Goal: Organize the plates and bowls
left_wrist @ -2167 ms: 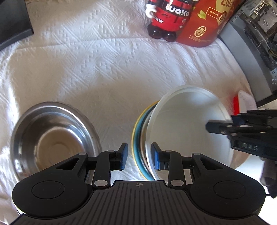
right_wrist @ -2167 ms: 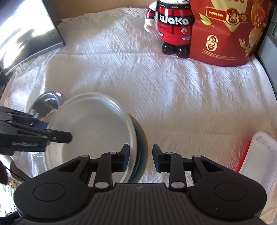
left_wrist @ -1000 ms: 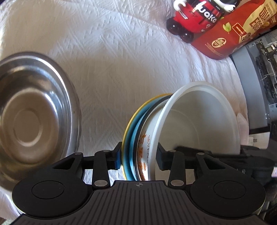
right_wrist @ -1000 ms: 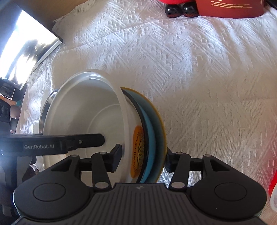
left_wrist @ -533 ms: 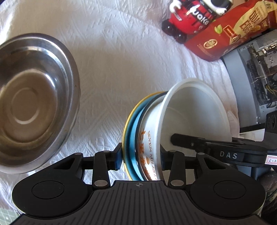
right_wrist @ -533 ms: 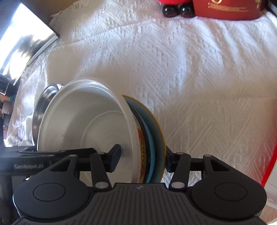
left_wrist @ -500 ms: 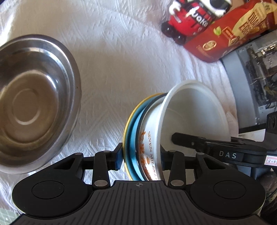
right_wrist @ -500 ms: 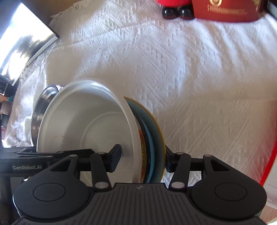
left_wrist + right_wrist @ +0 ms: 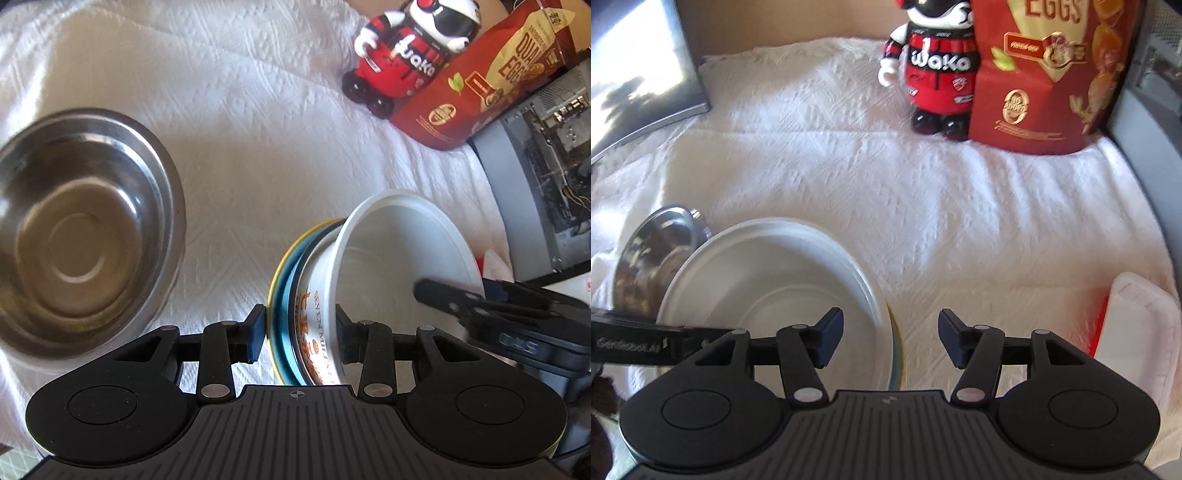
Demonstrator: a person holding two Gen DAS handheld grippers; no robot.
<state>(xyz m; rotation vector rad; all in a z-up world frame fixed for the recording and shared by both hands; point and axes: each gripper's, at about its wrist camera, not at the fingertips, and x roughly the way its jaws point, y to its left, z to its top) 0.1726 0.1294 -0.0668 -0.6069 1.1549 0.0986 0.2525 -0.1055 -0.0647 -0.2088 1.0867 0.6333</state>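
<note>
- Two claws: left claw (image 9: 300, 334) pinches the tilted dish stack (image 9: 314, 295) by its rim.
- Right claw (image 9: 891, 334) gapes wide beside it.
- Steel bowl (image 9: 81, 229) sits apart on bare white cloth (image 9: 258, 129).

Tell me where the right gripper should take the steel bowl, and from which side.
Grip the steel bowl by its thin rim on the edge facing the white bowl, coming from above, one finger inside. It sits upright and open, and the right gripper is open.

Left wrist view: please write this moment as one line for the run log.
left claw: shut on white bowl and plate stack | right claw: open, beside stack | steel bowl: on cloth, apart
</note>
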